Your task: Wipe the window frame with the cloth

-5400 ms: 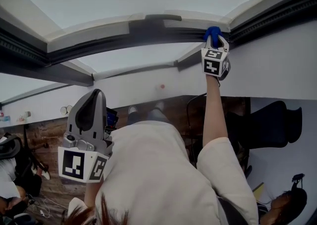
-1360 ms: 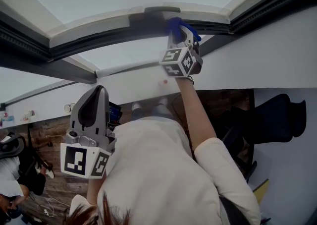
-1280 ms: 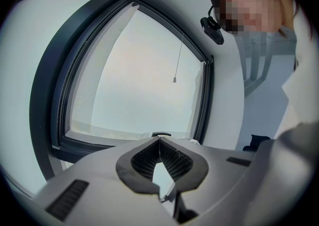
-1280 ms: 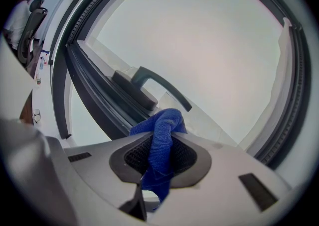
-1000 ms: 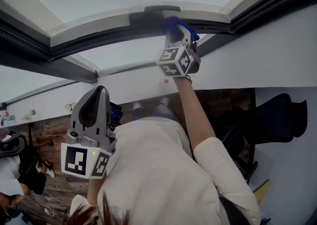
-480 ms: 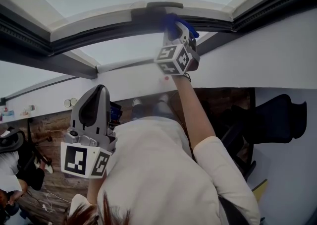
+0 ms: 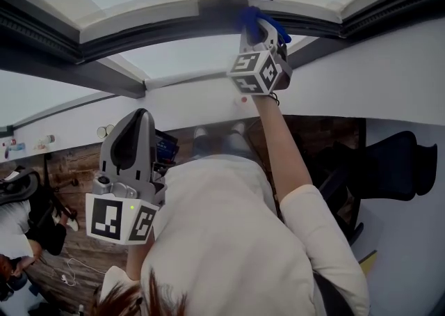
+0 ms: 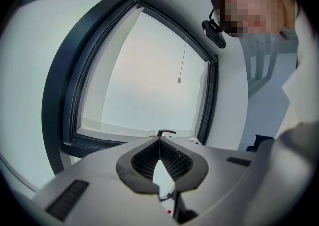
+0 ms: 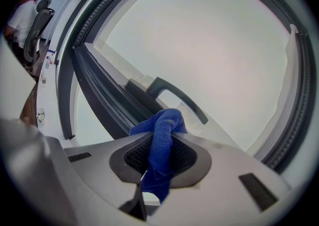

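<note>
Mid-wipe, judging by the pose. Up at the upper middle of the head view: right gripper (image 7: 259,28), pressed shut on a bunched blue woven cloth (image 9: 163,129), with a wad poking out past the jaw tips and a loose tail hanging back between the pads. Touching or all but touching the dark grey window frame (image 9: 102,95) at that wad; hard to tell which from either view. Just beyond the wad, in the centre of the right gripper view: a dark lever-style window handle (image 9: 175,96), sitting against the pale strip (image 9: 117,63) beside the dark channel.

Down at the lower left of the head view: left gripper (image 7: 133,133), pointed upward, well apart from the frame, tips pressed together with nothing between them, apparently idle.

Likely trouble from here:
- Snagging the wad on the handle while sweeping along the rail. Cause: a straight path with no lift over the lever.
- Dragging the cloth out of the pinch. Cause: only a narrow fold caught between the pads, plus friction along the frame.
- Scraping hard jaw tips on the frame instead of fabric. Cause: too little cloth ahead of the tips, or too steep a tilt.
- Skipping the groove of the dark channel. Cause: light, uneven contact at the end of an outstretched arm (image 7: 278,144).
</note>
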Demonstrator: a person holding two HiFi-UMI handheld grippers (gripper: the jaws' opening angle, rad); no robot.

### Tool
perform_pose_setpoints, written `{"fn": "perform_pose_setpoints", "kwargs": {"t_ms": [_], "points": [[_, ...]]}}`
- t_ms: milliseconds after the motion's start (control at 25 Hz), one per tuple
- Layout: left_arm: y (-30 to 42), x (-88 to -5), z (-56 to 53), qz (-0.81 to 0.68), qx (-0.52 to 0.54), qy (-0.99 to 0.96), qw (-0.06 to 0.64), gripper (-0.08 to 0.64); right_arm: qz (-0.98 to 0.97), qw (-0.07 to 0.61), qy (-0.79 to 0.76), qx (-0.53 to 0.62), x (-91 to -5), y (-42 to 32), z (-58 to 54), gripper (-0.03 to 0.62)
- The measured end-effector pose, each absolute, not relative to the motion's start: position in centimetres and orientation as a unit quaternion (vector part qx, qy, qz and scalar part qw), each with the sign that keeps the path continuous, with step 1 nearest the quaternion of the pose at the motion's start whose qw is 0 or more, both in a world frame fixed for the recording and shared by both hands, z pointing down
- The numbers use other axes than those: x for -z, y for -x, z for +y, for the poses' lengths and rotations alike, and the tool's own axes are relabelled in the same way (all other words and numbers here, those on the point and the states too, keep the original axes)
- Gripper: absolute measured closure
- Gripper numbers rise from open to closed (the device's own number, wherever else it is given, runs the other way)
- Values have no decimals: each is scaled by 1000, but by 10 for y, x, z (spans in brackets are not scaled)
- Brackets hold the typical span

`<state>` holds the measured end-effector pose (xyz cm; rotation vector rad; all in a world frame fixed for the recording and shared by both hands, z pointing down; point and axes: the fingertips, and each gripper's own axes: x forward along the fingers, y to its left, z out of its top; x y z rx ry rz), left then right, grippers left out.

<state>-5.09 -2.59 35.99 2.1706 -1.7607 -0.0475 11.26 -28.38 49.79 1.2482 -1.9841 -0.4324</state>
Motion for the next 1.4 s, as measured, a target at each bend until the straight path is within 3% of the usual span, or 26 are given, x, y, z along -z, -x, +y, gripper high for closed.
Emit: {"fn": "perform_pose_setpoints", "kwargs": {"t_ms": [1400], "points": [[55,-361,-30,-610,23,-772,177,551,-783,372,-463,184,-500,-78,-270,525]]}}
